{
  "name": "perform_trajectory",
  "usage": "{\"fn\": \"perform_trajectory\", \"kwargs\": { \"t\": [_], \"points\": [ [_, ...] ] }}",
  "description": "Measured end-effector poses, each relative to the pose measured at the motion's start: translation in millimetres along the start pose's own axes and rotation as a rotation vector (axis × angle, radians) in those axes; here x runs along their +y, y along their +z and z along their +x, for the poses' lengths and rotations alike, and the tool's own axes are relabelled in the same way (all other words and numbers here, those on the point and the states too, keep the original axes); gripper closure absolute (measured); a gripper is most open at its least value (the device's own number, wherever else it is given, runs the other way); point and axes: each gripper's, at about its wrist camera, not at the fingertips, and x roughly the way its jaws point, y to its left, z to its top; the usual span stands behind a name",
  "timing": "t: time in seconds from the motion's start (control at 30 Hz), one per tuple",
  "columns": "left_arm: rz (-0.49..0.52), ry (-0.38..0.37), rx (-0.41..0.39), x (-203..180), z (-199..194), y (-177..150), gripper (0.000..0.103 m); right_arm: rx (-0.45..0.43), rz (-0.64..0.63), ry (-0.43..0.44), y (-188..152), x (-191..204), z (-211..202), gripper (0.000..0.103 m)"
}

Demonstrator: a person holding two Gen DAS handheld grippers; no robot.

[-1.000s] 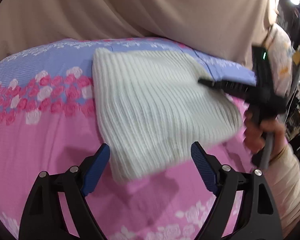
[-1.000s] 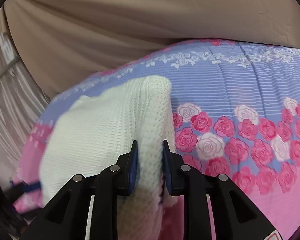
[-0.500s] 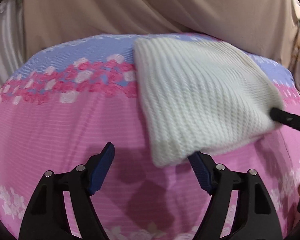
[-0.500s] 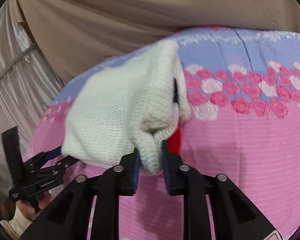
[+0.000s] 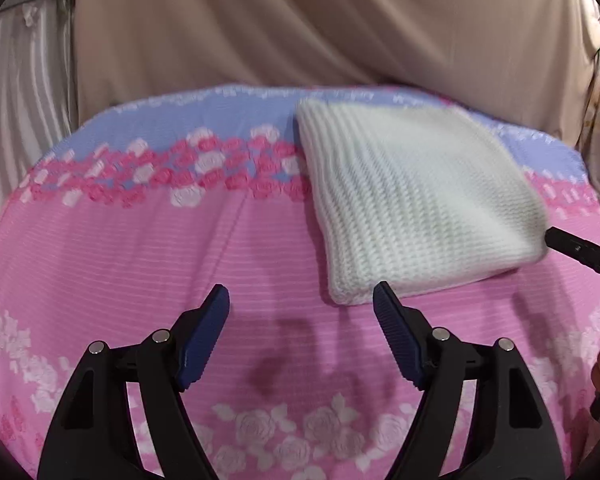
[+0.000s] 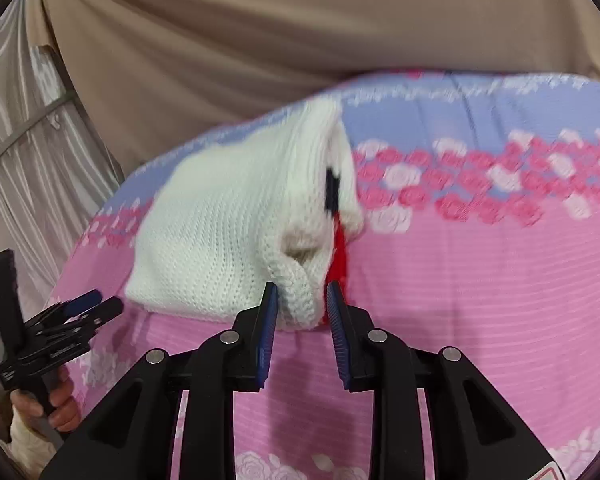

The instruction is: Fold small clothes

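Observation:
A folded white knit garment (image 5: 416, 204) lies on the pink and blue floral bedsheet (image 5: 140, 248). In the right wrist view the garment (image 6: 228, 232) shows red and dark patches at its open edge. My left gripper (image 5: 301, 304) is open and empty, just short of the garment's near corner; it also shows in the right wrist view (image 6: 88, 306). My right gripper (image 6: 302, 300) has its jaws parted a little around the garment's thick rolled hem, no longer pinching it. Its tip (image 5: 580, 248) shows at the garment's right edge.
A beige curtain (image 5: 300, 20) hangs behind the bed. Pale pleated drapes (image 6: 28, 128) hang at the left. The sheet's far edge runs under the curtain. Bare pink sheet lies left of the garment.
The right gripper carried the garment down onto the sheet and its jaws have opened slightly off the hem. The left gripper has drawn back to the left, staying open.

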Motion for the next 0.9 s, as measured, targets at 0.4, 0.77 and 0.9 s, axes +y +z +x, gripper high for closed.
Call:
{"fn": "perform_trajectory", "kwargs": {
  "t": [0.4,0.77,0.9],
  "points": [
    [0.060,0.049,0.077,-55,81,50,0.023,0.039,-0.170,-0.250,34,16,81,0.103],
    [0.049,0.086,0.003,-54,36,13,0.008,-0.043,-0.049,-0.252,-12,20,16,0.065],
    [0.065,0.080,0.026,-62,30,-19,0.008,0.010,-0.050,-0.298,-56,23,10,0.055]
  ]
}}
